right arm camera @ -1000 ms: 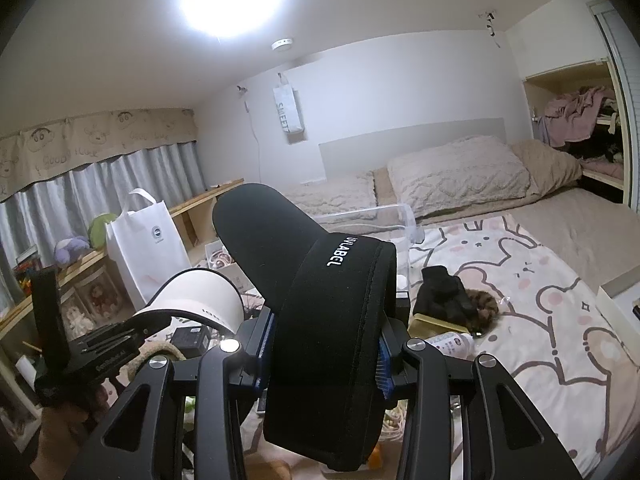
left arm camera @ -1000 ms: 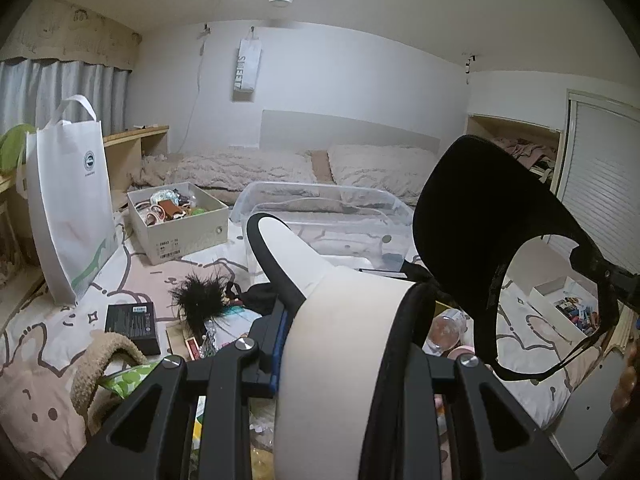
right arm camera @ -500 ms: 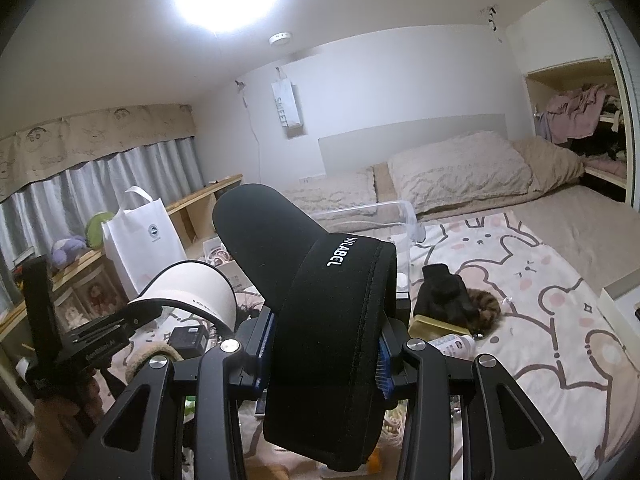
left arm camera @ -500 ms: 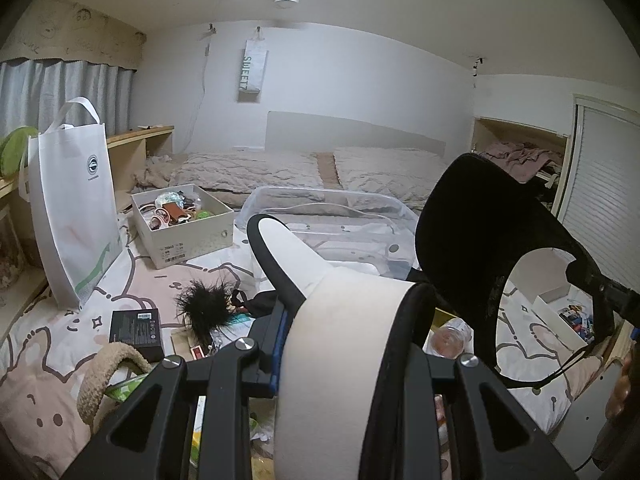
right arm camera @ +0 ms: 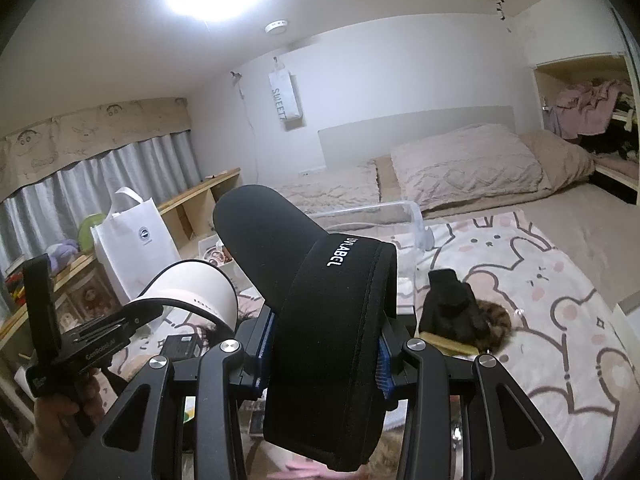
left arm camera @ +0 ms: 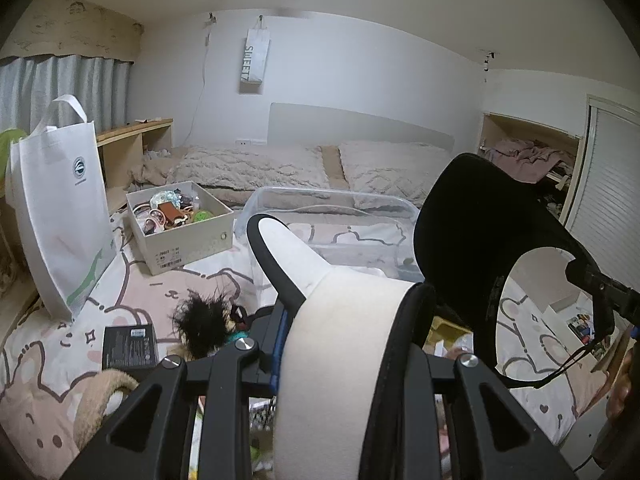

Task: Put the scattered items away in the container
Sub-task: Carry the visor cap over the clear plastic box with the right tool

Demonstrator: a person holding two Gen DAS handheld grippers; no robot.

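Two visors held above the cluttered bed, one in each gripper.

The left gripper (left arm camera: 340,360) is clamped on the band of a white visor (left arm camera: 344,344) with black trim, its brim pointing toward the clear plastic container (left arm camera: 328,216) that sits on the bed (right arm camera: 540,280) in front of the pillows. The right gripper (right arm camera: 320,356) is closed tight on the band of a black visor (right arm camera: 320,300), brim forward, held up beside the white one and well clear of the bedding. Neither visor is in the container. On the bed to the left lie a cardboard box (left arm camera: 180,232) full of small things, a white tote bag (left arm camera: 60,200), a black fluffy item (left arm camera: 204,320) and a small dark box (left arm camera: 128,346); a black glove (right arm camera: 448,308) lies to the right.
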